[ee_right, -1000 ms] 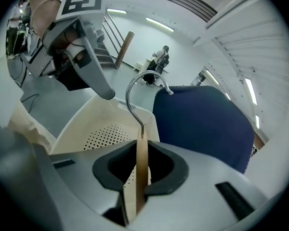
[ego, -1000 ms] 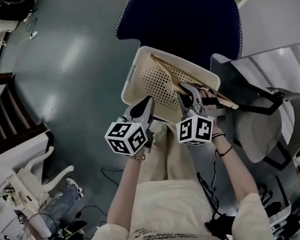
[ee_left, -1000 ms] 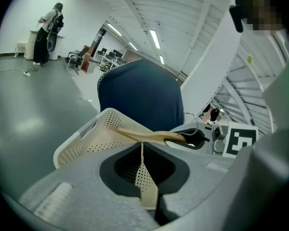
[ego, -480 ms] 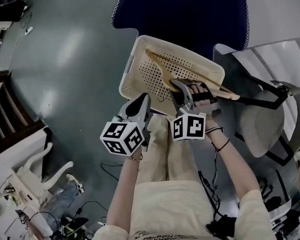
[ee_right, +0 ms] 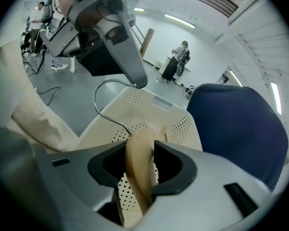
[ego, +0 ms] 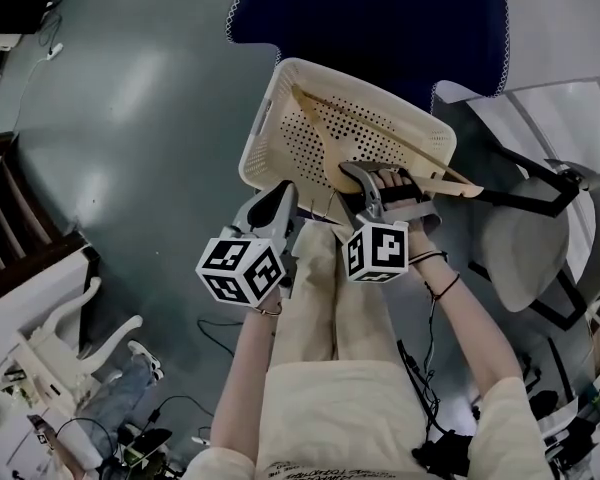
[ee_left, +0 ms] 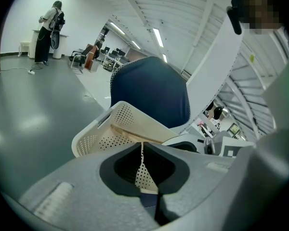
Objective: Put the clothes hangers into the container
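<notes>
A cream perforated basket (ego: 300,143) rests tilted on a blue chair seat (ego: 380,18). A wooden clothes hanger (ego: 390,143) lies slantwise across the basket, one end poking over the right rim. My left gripper (ego: 278,203) is shut on the basket's near rim, and the thin dotted wall (ee_left: 142,170) shows between its jaws. My right gripper (ego: 365,176) is over the near right of the basket. Its jaws are opening, with the hanger's wooden arm (ee_right: 138,162) still between them. The hanger's wire hook (ee_right: 102,97) curves out over the basket (ee_right: 149,105).
The blue chair back (ee_right: 238,129) rises right behind the basket. A grey office chair (ego: 525,243) with a black arm stands at the right. Cables (ego: 220,343) and white furniture (ego: 60,353) lie on the grey floor at lower left. People stand far off (ee_left: 50,30).
The right gripper with the hanger has shifted a little left and further in over the basket. The left gripper has stayed on the near rim.
</notes>
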Tool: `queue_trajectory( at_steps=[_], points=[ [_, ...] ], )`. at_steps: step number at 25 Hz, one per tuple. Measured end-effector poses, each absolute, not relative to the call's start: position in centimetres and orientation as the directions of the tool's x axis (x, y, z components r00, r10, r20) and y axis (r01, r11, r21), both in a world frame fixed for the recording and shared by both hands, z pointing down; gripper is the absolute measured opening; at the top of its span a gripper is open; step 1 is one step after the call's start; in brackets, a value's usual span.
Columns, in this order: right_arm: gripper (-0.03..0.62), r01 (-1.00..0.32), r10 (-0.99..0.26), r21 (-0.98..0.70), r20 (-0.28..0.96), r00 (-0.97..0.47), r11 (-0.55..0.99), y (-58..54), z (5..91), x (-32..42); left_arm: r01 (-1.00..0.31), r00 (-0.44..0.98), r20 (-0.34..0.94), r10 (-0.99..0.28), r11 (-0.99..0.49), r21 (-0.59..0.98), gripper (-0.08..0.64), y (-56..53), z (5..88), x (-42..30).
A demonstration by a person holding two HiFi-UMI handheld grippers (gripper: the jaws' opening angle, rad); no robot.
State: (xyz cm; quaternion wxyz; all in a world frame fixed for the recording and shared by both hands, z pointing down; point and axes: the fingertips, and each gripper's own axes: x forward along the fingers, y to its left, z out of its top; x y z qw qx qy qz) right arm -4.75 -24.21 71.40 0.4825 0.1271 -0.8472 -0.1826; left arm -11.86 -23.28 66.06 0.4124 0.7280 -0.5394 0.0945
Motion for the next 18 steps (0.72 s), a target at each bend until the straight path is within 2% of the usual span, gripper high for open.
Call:
queue_trajectory(
  at_steps=[5,8,18],
  points=[
    [0.161,0.025,-0.377,0.445,0.786,-0.489,0.895,-23.1,72.9,-4.6,-0.86,0.405,0.586,-0.702,-0.075,0.505,0.028,-22.8,66.6,-11.5],
    [0.217,0.041,-0.357,0.427,0.802,-0.479,0.903,-22.6,73.7,-4.5,-0.859,0.406,0.587,-0.7,-0.075,0.506,0.028,-22.6,66.8,-11.4],
    [0.239,0.023,-0.348,0.413,0.795,-0.496,0.91,-22.3,74.0,-4.5,-0.856,0.412,0.589,-0.695,-0.075,0.511,0.028,-21.9,67.2,-11.0]
  ],
)
